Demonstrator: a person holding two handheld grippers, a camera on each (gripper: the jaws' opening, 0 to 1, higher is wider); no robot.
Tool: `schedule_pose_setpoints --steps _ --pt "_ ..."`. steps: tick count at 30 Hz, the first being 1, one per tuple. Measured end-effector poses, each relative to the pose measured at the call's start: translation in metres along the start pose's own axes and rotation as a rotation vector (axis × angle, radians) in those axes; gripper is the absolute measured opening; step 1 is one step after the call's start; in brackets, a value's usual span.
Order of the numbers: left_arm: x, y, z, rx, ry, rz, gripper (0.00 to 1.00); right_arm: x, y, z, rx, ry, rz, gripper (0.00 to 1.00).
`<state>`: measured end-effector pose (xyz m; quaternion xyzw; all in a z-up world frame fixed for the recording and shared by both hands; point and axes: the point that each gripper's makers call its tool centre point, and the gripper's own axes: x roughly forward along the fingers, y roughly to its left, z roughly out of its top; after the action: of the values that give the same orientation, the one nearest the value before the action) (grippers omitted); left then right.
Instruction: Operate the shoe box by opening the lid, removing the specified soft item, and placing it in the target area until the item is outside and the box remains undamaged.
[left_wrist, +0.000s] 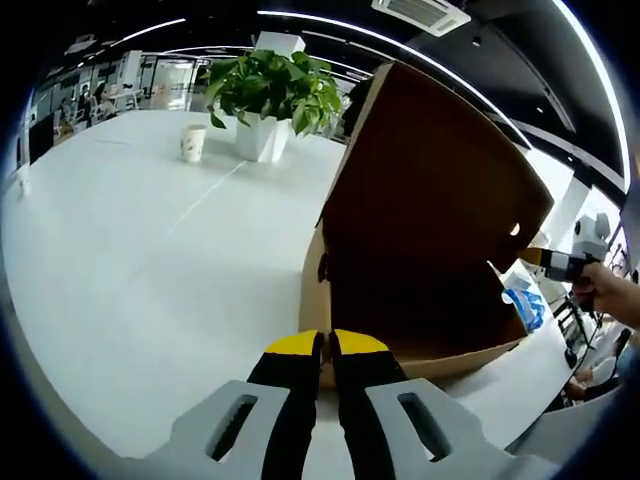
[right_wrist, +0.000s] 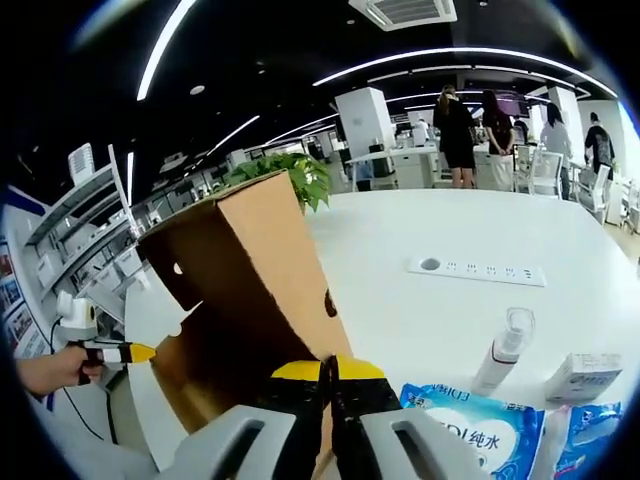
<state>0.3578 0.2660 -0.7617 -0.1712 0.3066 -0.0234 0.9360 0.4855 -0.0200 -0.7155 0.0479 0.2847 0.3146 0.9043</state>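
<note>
The brown cardboard shoe box (left_wrist: 420, 310) stands on the white table with its lid (left_wrist: 440, 170) swung up; the inside that shows is dark and bare. My left gripper (left_wrist: 329, 345) is shut at the box's near rim, seemingly pinching it. It also appears as the left gripper (right_wrist: 140, 352), held in a hand at the box's far end. My right gripper (right_wrist: 328, 367) is shut with a cardboard edge of the shoe box (right_wrist: 250, 270) running down between its tips. It shows again as the right gripper (left_wrist: 535, 258) beside the lid. A soft blue-and-white wipes pack (right_wrist: 470, 415) lies beside the box.
A potted plant (left_wrist: 268, 92) and a paper cup (left_wrist: 193, 142) stand far back on the table (left_wrist: 150, 260). A white bottle (right_wrist: 505, 350), a small carton (right_wrist: 585, 378) and a power strip (right_wrist: 477, 269) lie right of the box. People stand at the back (right_wrist: 460, 130).
</note>
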Motion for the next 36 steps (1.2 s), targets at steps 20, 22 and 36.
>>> schedule_pose_setpoints --steps 20,22,36 --pt "0.000 0.000 0.000 0.013 0.005 0.002 0.02 -0.006 0.004 -0.012 -0.016 -0.004 0.001 0.00" --pt "0.000 0.000 0.000 0.014 0.005 0.001 0.02 -0.007 0.004 -0.015 -0.018 0.003 0.002 0.00" --pt "0.000 -0.001 0.000 0.054 0.027 -0.003 0.03 -0.011 0.007 -0.028 0.028 0.006 -0.002 0.00"
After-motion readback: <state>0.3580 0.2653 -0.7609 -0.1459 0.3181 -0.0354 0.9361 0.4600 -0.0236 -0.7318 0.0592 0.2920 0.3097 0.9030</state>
